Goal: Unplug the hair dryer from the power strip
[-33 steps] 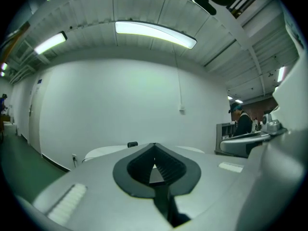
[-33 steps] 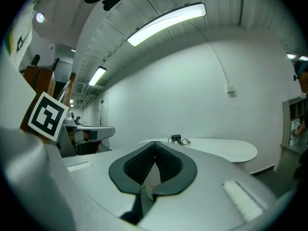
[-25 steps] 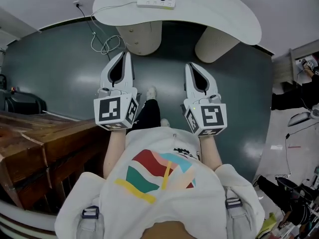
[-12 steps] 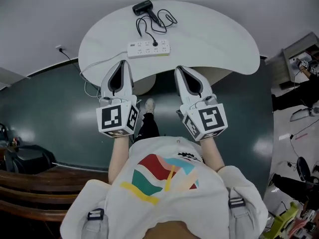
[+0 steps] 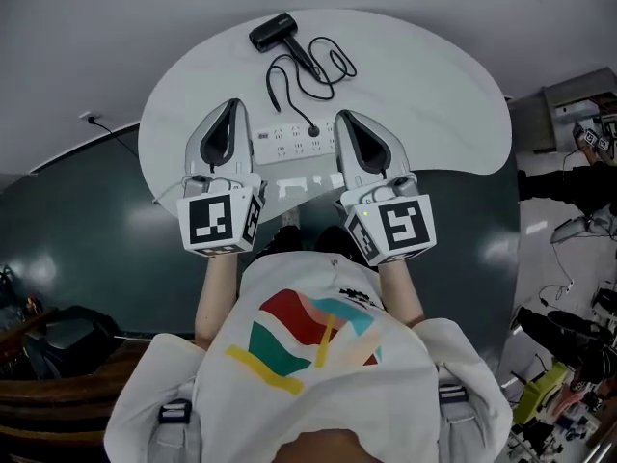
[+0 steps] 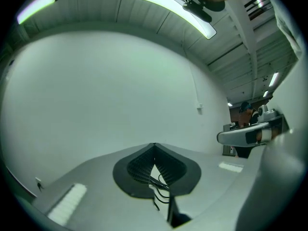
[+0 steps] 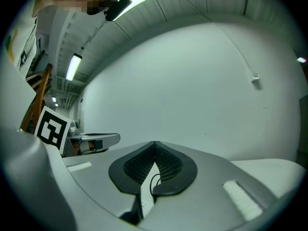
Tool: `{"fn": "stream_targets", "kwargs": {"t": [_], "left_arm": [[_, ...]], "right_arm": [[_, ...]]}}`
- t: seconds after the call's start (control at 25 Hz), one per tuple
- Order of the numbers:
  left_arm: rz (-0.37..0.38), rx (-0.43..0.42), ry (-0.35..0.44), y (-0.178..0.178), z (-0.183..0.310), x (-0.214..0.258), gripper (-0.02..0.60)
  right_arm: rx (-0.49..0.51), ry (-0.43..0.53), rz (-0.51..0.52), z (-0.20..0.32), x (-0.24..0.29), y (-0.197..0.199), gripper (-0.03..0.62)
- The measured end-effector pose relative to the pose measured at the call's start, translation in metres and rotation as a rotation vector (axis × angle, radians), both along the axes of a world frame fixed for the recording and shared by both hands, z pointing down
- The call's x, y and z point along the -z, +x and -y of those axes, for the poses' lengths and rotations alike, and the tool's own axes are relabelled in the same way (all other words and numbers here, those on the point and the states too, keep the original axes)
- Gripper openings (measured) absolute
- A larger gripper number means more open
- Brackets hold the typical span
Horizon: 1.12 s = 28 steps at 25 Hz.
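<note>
A black hair dryer (image 5: pixel 273 31) lies at the far side of the white oval table (image 5: pixel 434 85). Its black cord (image 5: pixel 310 66) loops toward me and ends in a plug (image 5: pixel 313 131) seated in the white power strip (image 5: pixel 289 145). My left gripper (image 5: pixel 232 105) is level over the table just left of the strip, shut and holding nothing. My right gripper (image 5: pixel 341 117) is just right of the strip, also shut and empty. The closed pads (image 6: pixel 154 146) frame a bit of cord in the left gripper view. The right gripper's pads (image 7: pixel 155 143) meet too.
A white wall rises behind the table. Dark green floor (image 5: pixel 87 230) surrounds it, with a wall socket and cable (image 5: pixel 93 119) at the left. Cluttered equipment (image 5: pixel 578 230) stands at the right, and dark wooden furniture (image 5: pixel 48 403) at the lower left.
The person has walked up to the table, so the dryer and strip have come closer. Both grippers now hang over the table on either side of the strip, still shut.
</note>
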State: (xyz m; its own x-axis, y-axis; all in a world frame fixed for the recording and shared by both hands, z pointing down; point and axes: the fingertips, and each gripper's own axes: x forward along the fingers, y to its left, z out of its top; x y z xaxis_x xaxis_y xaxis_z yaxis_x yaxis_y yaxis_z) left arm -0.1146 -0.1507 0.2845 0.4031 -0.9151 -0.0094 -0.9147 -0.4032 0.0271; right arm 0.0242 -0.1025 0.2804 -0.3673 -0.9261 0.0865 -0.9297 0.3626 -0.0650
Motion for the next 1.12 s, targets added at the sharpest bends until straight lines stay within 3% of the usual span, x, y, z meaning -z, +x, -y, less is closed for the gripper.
{"fn": "stream_targets", "kwargs": {"t": [0.24, 0.48, 0.84, 0.96, 1.0, 1.04, 1.12], "left_arm": [[0.004, -0.031, -0.056, 0.022, 0.028, -0.023, 0.0], [0.021, 0.029, -0.073, 0.022, 0.032, -0.031, 0.0], [0.137, -0.025, -0.078, 0.033, 0.045, -0.048, 0.0], [0.212, -0.115, -0.082, 0.04, 0.044, -0.064, 0.008], [0.246, -0.171, -0.089, 0.046, 0.043, -0.071, 0.083], [0.292, -0.239, -0.111, 0.053, 0.041, -0.081, 0.116], [0.433, -0.404, -0.188, 0.068, 0.033, -0.114, 0.121]], "right_arm": [[-0.009, -0.077, 0.002, 0.032, -0.037, 0.023, 0.014], [0.058, -0.068, -0.022, 0.053, -0.04, 0.022, 0.014], [0.072, -0.092, -0.041, 0.067, -0.05, 0.03, 0.014], [0.075, -0.105, -0.047, 0.069, -0.055, 0.034, 0.014], [0.072, -0.107, -0.048, 0.07, -0.056, 0.036, 0.014], [0.069, -0.111, -0.049, 0.07, -0.057, 0.039, 0.014], [0.065, -0.123, -0.056, 0.07, -0.061, 0.043, 0.014]]}}
